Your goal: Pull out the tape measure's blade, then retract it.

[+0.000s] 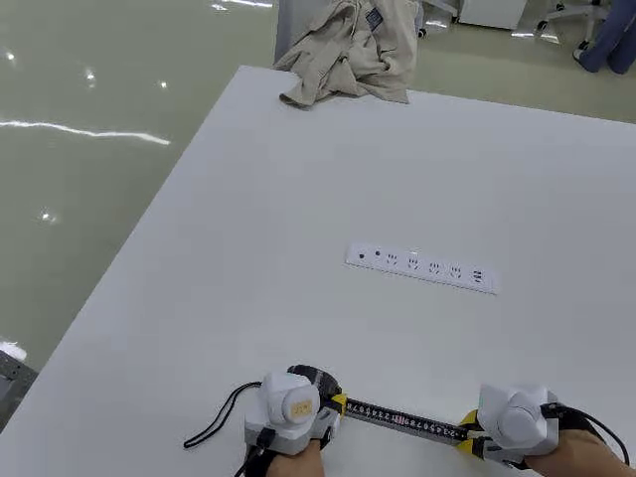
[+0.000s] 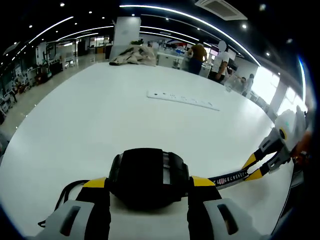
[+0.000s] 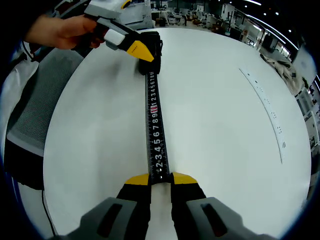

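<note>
So the tape measure (image 1: 316, 380) sits at the near edge of the white bench (image 1: 298, 199). The left tool (image 2: 148, 184) is clamped around its black case, one yellow-tipped jaw pressed against each side. The case looks like it's resting on the bench top.

The blade (image 3: 155, 120) is pulled out and runs flat and straight across to the right tool (image 3: 160, 179). That one has its jaws pinched narrow on the very tip of the blade. You can read the numbers climbing from the tip back toward the case, with a red marking partway along. The two tools are well apart, and the stretched blade is the only thing between them.

A thin black cord (image 1: 214, 417) loops out on the bench just left of the left tool. I can't tell what it's attached to.

Farther back, near the middle of the bench, there's a white power strip (image 1: 420, 266) lying flat, well clear of the tape. At the far edge there's a crumpled beige cloth (image 1: 348, 45), some kind of garment I think.
</note>
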